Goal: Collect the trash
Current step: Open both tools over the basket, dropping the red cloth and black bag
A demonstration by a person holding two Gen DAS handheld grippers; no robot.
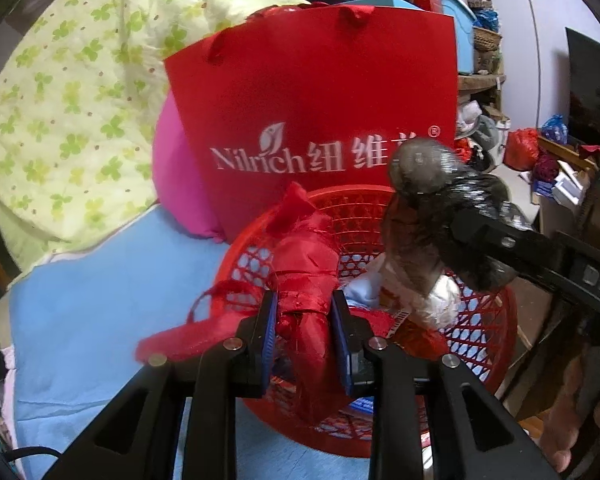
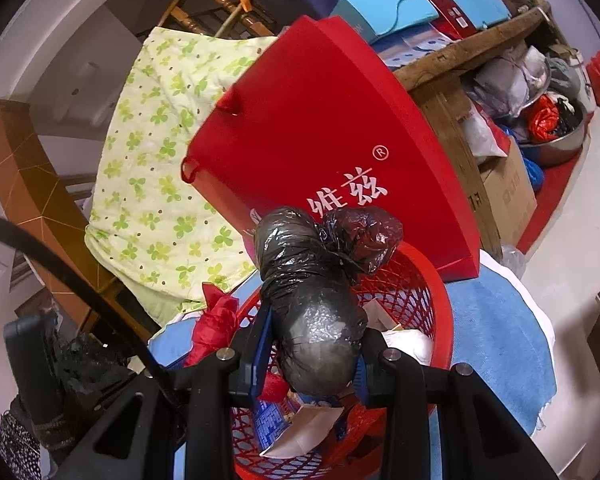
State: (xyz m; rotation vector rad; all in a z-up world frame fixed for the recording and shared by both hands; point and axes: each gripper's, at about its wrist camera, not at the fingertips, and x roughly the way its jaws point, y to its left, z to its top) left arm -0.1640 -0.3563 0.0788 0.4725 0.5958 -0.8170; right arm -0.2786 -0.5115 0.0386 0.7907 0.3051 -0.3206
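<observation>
Blue cloth point(image 1: 100, 300) bears red basket point(image 1: 496, 344), its far rim against red paper bag point(image 1: 320, 92). Left gripper point(image 1: 304, 336): jaws narrowly parted around red fabric bundle point(image 1: 304, 264), above basket. Right gripper point(image 2: 312, 360): jaws clamp black plastic bundle point(image 2: 312, 292).

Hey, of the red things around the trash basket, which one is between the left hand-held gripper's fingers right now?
The crumpled red fabric bundle, held over the red mesh basket. The red Nilrich paper bag stands untouched behind the basket.

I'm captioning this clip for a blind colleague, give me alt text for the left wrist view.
The left tongs hold a crumpled red bag over a red mesh basket that already holds white scraps. From the right, the other tongs bring a black plastic bundle over the same basket, with a red paper shopping bag standing behind.
</observation>
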